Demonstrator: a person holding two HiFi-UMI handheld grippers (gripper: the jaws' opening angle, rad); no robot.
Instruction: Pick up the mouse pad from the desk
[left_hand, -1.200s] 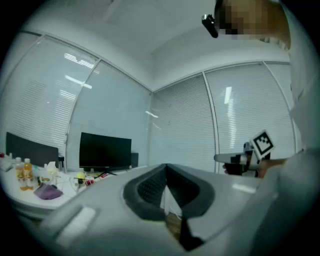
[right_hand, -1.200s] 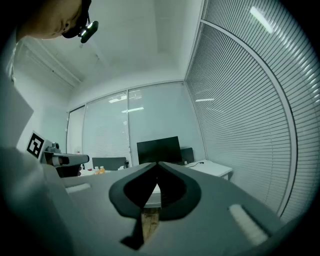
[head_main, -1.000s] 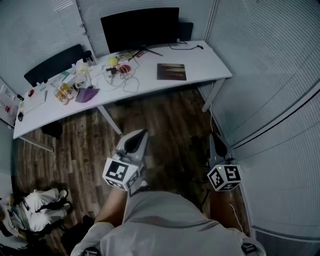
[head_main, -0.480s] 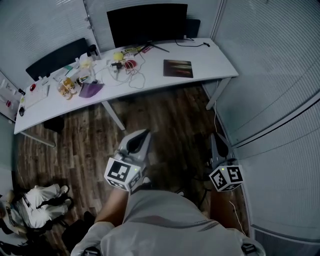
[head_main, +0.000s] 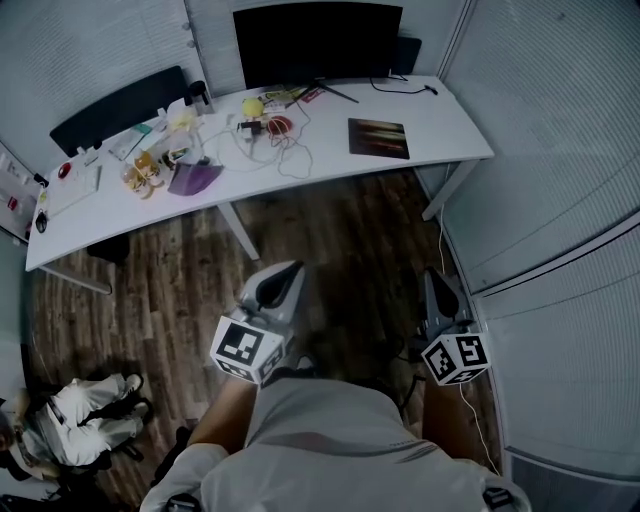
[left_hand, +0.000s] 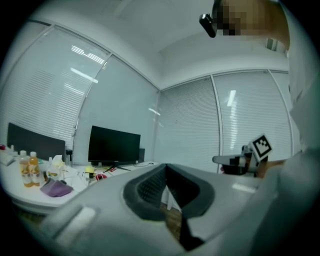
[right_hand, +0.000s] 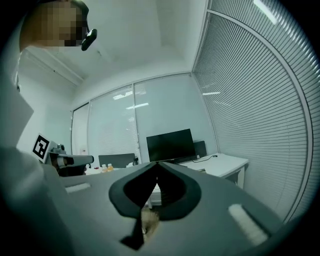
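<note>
A dark rectangular mouse pad (head_main: 378, 138) lies flat on the right part of the long white desk (head_main: 452, 125), in front of the black monitor (head_main: 316, 42). My left gripper (head_main: 285, 273) is shut and empty, held level over the wooden floor well short of the desk. My right gripper (head_main: 437, 281) is shut and empty too, further right at about the same distance from the desk. In the left gripper view the jaws (left_hand: 166, 172) meet with nothing between them; in the right gripper view the jaws (right_hand: 157, 169) do the same, with the monitor (right_hand: 170, 145) far ahead.
The desk's left half carries cables (head_main: 290, 152), a purple cloth (head_main: 194, 178), bottles (head_main: 142, 172) and small items. A black chair (head_main: 118, 112) stands behind it. Blinds and glass walls (head_main: 560, 150) close the room on the right. A person (head_main: 75, 420) sits at the lower left.
The desk and mouse pad have shifted right and slightly down in the head view as I moved towards them. Both grippers stay shut and keep their places beside my body.
</note>
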